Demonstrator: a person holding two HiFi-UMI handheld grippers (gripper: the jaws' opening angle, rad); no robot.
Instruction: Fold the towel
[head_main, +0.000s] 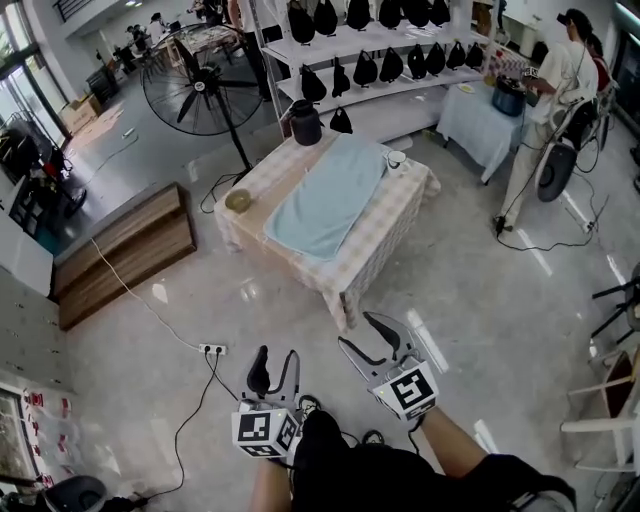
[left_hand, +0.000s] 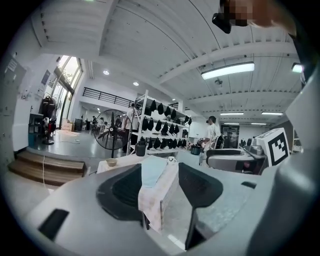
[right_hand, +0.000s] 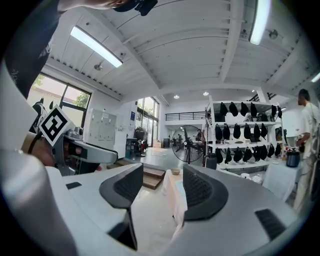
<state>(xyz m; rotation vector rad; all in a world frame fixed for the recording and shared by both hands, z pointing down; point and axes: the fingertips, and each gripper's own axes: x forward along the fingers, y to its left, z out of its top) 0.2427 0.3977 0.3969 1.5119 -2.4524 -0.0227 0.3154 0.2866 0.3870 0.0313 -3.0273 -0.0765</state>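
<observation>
L gripper (head_main: 277, 362) and R gripper (head_main: 368, 338) hang near the person over the floor, well apart from the surface (head_main: 385, 228) w/ its beige checked cloth. Both grippers are wide, nothing btwn the jaws. The light blue rectangular towel (head_main: 325, 195) lies flat and unfolded along the surface's middle. A black jug (head_main: 305, 122) stands at the far end, a small round bowl (head_main: 238, 200) on the left, and a white cup (head_main: 395, 160) just right of the towel.
</observation>
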